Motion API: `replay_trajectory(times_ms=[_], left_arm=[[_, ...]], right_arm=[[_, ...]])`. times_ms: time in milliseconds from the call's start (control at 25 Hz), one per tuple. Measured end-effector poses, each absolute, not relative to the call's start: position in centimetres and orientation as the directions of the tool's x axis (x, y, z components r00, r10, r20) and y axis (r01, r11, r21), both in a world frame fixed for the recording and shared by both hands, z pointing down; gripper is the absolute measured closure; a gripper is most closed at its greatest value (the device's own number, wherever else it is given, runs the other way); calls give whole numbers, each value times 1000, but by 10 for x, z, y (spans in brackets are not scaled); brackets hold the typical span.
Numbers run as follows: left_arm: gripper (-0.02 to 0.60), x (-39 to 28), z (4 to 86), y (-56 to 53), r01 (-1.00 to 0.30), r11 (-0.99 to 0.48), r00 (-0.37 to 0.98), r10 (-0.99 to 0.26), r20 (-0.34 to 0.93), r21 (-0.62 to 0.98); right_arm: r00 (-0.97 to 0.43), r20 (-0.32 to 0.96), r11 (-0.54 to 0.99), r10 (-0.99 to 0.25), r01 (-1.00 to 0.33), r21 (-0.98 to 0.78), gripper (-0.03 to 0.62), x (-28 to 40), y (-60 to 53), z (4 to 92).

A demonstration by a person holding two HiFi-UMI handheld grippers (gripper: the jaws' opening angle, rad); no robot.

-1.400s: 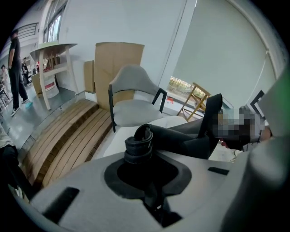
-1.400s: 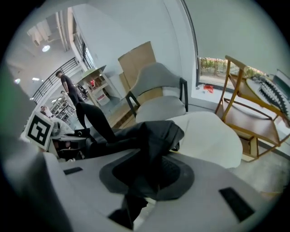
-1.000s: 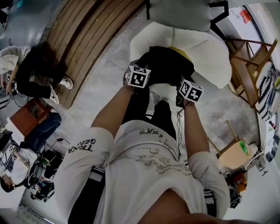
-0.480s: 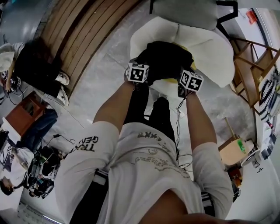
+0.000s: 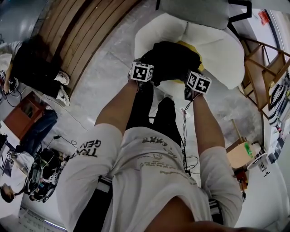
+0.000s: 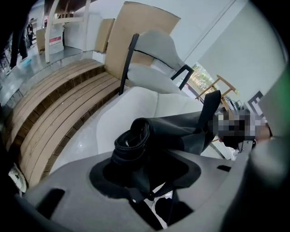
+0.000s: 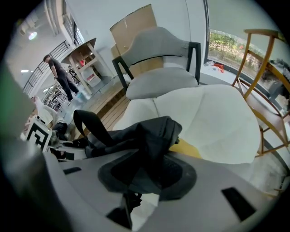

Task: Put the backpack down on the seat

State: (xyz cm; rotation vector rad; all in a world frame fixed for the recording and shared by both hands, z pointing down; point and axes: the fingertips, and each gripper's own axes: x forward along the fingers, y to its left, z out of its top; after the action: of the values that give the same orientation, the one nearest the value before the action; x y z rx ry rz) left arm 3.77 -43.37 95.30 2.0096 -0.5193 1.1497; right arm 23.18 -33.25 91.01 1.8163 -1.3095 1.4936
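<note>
The black backpack (image 5: 174, 61) lies on the white seat (image 5: 217, 45), partly over a yellow cushion (image 5: 192, 50). My left gripper (image 5: 144, 74) is at its near left edge. In the left gripper view a rolled black strap (image 6: 131, 145) sits between the jaws of the left gripper (image 6: 149, 181), which are opening and look loose around it. My right gripper (image 5: 195, 84) is at the bag's near right edge. A taut fold of backpack fabric (image 7: 140, 136) runs into the jaws of the right gripper (image 7: 145, 181), which are starting to open.
A grey chair (image 5: 195, 11) stands behind the seat. Wooden bench slats (image 5: 86, 31) run along the left. A wooden chair frame (image 5: 260, 63) is at the right and a small round table (image 5: 247, 158) nearer. People sit at the far left (image 5: 31, 72). A cable (image 5: 185, 136) trails on the floor.
Both grippers and the backpack have shifted slightly forward over the seat, and the bag now lies lower on it.
</note>
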Motion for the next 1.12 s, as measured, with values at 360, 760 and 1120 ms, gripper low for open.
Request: replay_trajectory(times_ms=[360, 760, 1120], left_arm=[[278, 2, 952, -440, -772, -526, 463, -82, 883, 356], [281, -6, 920, -437, -777, -511, 488, -121, 864, 367], [558, 3, 849, -431, -792, -532, 501, -287, 817, 299]], right_arm=[[0, 936, -533, -351, -822, -200, 450, 242, -329, 914], [59, 895, -505, -441, -841, -194, 319, 238, -322, 889], [-29, 829, -264, -558, -941, -211, 566, 203, -322, 822]])
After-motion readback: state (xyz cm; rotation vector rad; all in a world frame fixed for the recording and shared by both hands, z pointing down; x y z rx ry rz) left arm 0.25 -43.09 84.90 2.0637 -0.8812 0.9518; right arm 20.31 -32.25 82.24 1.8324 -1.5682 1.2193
